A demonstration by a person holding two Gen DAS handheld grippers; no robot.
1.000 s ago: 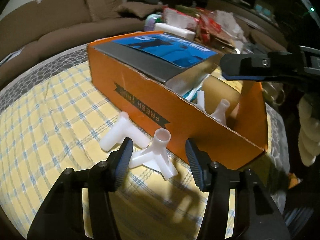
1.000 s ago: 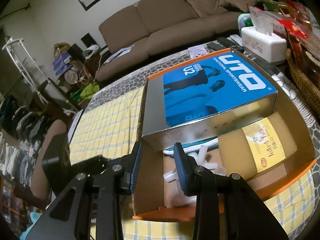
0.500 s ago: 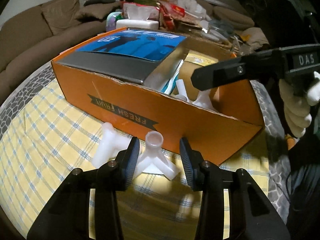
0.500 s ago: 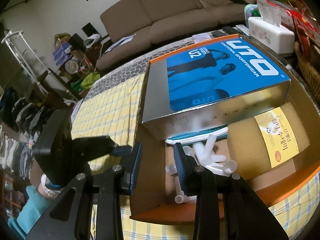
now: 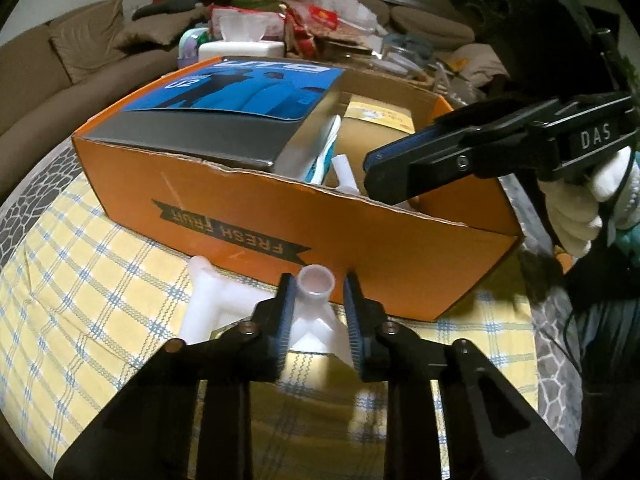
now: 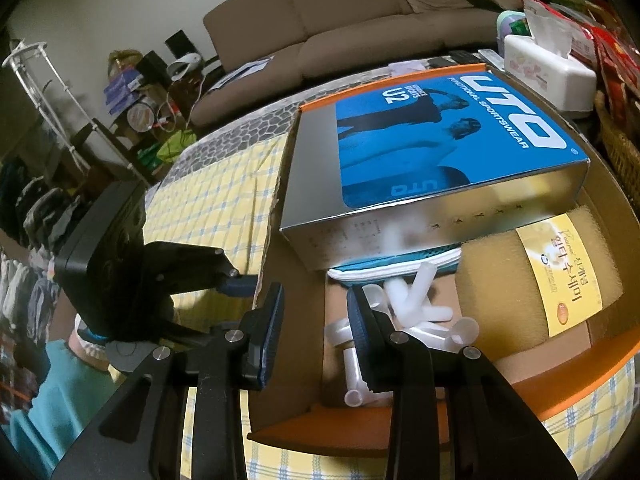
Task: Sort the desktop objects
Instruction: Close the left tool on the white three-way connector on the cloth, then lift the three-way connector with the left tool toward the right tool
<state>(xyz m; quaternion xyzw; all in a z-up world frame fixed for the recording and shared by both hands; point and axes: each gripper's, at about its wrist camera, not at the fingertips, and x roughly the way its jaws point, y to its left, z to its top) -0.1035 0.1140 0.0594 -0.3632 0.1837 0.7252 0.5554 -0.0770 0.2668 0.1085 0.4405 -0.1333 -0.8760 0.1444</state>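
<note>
A white three-way tube connector [image 5: 310, 326] stands on the yellow checked cloth [image 5: 80, 320] in front of the orange cardboard box [image 5: 360, 264]. My left gripper [image 5: 316, 286] is closing on the connector's upright tube, with a pad against each side. A second white connector [image 5: 208, 300] lies just to its left. Several more white connectors [image 6: 412, 304] lie inside the box. My right gripper [image 6: 316, 300] hangs above the box's near corner, open, with nothing between its fingers. In the left wrist view the right gripper [image 5: 384, 176] shows side-on, held by a gloved hand [image 5: 580, 216].
Inside the box [image 6: 560, 392] are a blue and silver UTO carton [image 6: 440, 136] and a brown package with a yellow label [image 6: 560, 280]. A white tissue box [image 6: 548, 76] and packets crowd the table's far side. A brown sofa [image 6: 360, 12] stands behind.
My left gripper's jaws have drawn in from wide apart to both sides of the upright connector, and the wrist has rolled. The right gripper has stayed over the box, its jaws unchanged.
</note>
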